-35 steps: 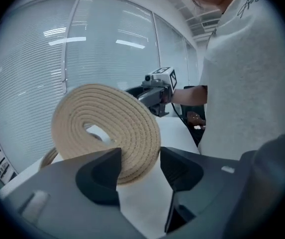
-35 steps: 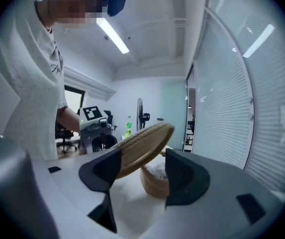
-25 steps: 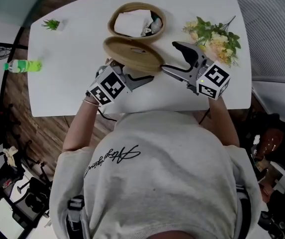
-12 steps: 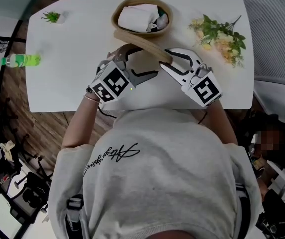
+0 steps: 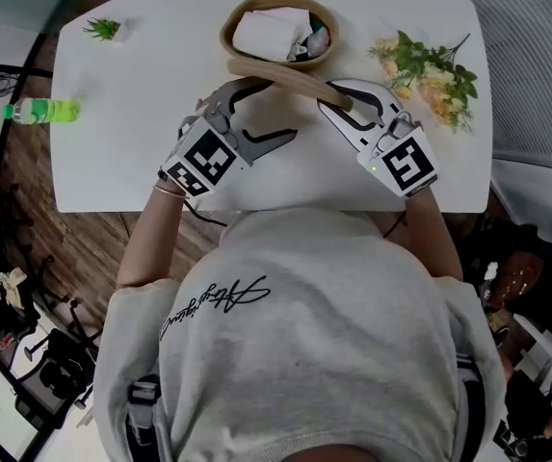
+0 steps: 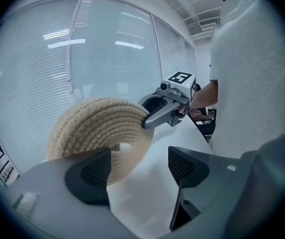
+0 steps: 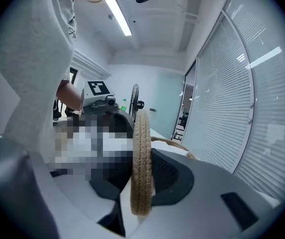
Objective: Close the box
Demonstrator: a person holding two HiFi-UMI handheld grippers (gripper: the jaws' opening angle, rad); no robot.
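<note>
white table (image 5: 112, 166) below, woven lid (image 5: 290, 78) edge-on in just-closing right fingers (image 7: 174, 176), beside wide-apart left fingers (image 6: 186, 166)

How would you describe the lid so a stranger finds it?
On the white table, a woven basket sits at the far middle. Just in front is the lid, a flat coiled-rope disc. Unlike the deep basket, it stands on edge, pinched by the right gripper, whose jaws have just been closing.
</note>
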